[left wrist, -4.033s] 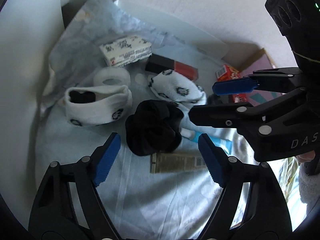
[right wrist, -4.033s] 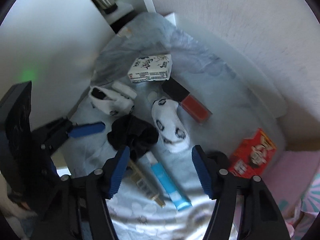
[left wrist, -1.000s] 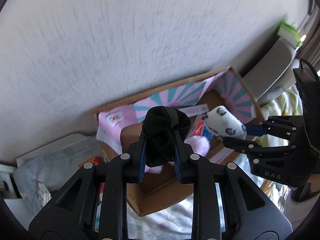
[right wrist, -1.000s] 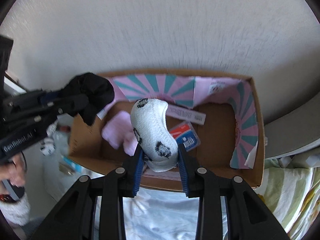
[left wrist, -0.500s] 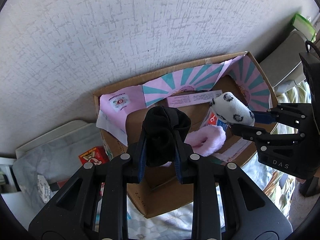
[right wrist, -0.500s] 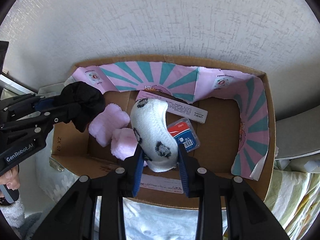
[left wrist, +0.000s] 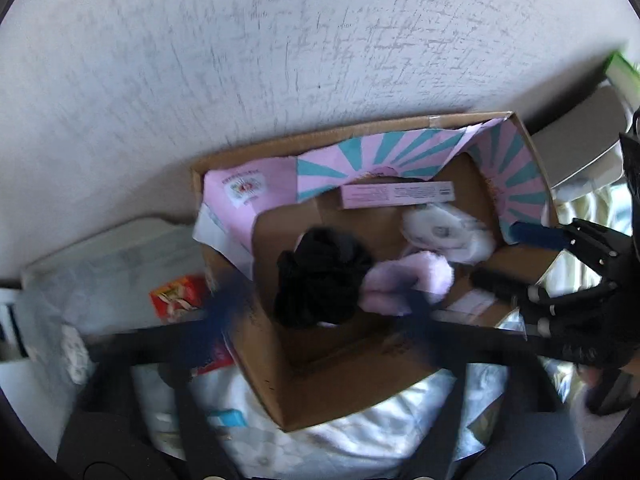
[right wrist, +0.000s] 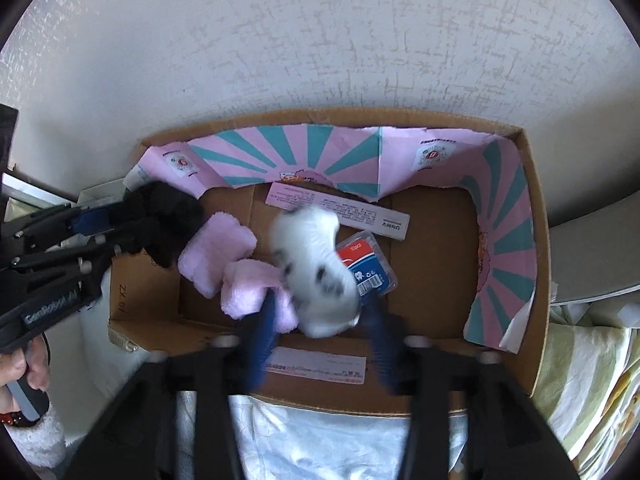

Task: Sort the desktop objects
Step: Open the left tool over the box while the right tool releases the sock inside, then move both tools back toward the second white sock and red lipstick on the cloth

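Cardboard box (right wrist: 536, 240) sat below both grippers so the socks would drop in: the left gripper (left wrist: 320, 312) was opening off the black sock (left wrist: 320, 280), the right gripper (right wrist: 320, 316) was opening, and the spotted white sock (right wrist: 316, 268) was falling free between its jaws.

Legible markings: "GenRobot.AI" on the left gripper (right wrist: 100, 232) body; "UNNY" at the end of the long pink carton (right wrist: 340, 210) beyond the right gripper (right wrist: 320, 320); "ZX" handwritten on the cardboard box (right wrist: 124, 300) flap, left of that gripper.
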A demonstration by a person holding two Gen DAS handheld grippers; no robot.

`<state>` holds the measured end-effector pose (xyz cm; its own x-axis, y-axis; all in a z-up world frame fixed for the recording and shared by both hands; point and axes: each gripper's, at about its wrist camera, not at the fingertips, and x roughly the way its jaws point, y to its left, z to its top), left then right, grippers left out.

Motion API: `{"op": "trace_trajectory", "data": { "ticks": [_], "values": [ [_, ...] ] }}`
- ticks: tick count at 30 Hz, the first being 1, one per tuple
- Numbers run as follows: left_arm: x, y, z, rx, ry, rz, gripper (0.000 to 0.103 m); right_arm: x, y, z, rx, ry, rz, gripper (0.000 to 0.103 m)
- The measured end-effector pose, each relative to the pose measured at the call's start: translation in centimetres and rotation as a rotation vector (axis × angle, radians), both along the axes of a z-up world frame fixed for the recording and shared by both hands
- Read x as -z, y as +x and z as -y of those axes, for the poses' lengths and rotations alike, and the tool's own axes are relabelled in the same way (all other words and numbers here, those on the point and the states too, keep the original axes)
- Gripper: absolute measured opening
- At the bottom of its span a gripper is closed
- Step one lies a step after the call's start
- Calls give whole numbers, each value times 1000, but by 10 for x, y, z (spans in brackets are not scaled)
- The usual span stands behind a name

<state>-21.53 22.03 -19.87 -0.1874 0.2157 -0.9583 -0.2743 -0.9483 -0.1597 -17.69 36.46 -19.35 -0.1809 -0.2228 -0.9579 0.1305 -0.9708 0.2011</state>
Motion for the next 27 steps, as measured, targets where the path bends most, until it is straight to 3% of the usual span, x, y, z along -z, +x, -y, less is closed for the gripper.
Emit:
{"op": "trace_trajectory", "data": {
  "ticks": [1, 2, 4, 7, 12, 27],
  "values": [
    [-1, 0, 0, 1, -17, -12, 103, -2, 1, -1, 2, -6, -3, 88],
    [-3, 1, -1, 11, -33, -39, 103, -5, 2, -3, 7, -9, -22, 97],
    [-10, 3, -3, 30, -48, -79, 103, -10, 5, -8, 10, -14, -44, 103],
    [-21, 6, -4, 37, -42, -116, 103, -18, 5, -16, 31, -60, -51, 103],
    [-40, 12, -1, 38, -21, -157, 103, -30, 7, -9, 23, -14, -79, 103],
    [-88, 49, 32, 69, 124, -174, 103, -61, 36, 14, 12, 51, -144, 103]
  ]
}}
